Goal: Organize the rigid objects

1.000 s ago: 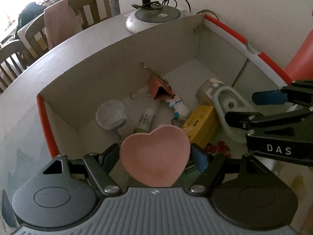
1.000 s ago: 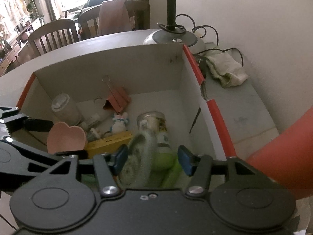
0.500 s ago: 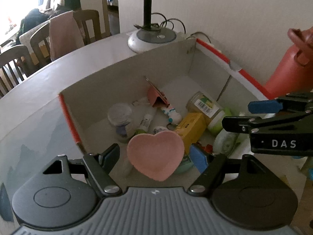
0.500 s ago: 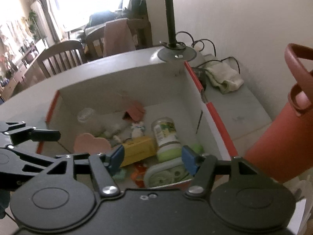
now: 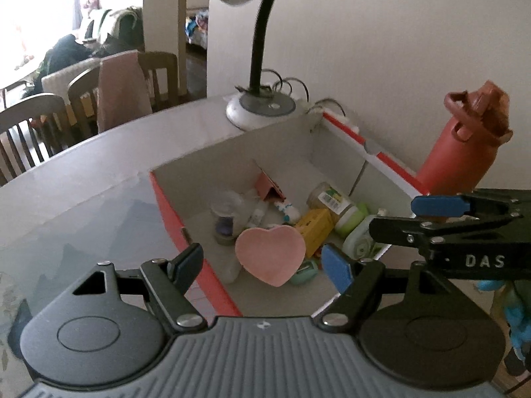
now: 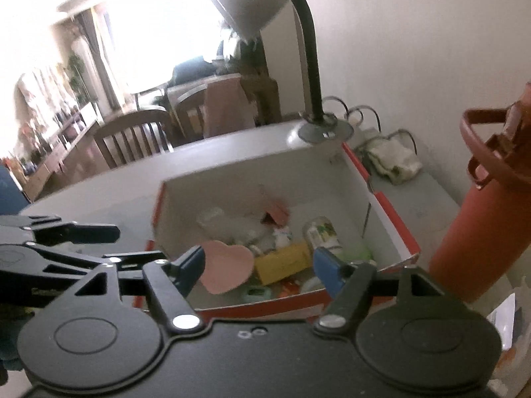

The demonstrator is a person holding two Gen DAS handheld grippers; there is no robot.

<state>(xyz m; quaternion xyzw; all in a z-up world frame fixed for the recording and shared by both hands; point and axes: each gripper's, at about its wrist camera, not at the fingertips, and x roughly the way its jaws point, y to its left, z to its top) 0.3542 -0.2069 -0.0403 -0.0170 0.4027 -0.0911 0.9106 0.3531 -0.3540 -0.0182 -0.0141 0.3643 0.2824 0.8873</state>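
Your cardboard box (image 5: 285,152) with red edges sits on the counter (image 5: 99,179), just in front of the lamp base (image 5: 262,109) and beside the red water bottle (image 5: 461,152). Inside it lies a loose heap: a pink heart-shaped dish (image 5: 269,254) leaning at the near end, a yellow packet (image 5: 315,227) just behind it, a jar with a green lid (image 5: 335,202) on its side, and a white-and-green roll (image 5: 360,240) against the right wall. Toward the left of the box floor stands a small clear tub (image 5: 225,219), with a pink binder clip (image 5: 268,189) farther back and a small white figure (image 5: 287,209) between them. Your left hand-held gripper (image 5: 265,262) hovers above the near end of the box with its jaws wide and nothing between them. Your right hand-held gripper (image 6: 259,262) is likewise spread wide and empty above the near wall. In the right wrist view a crumpled cloth (image 6: 391,162) lies on the counter beyond the box.
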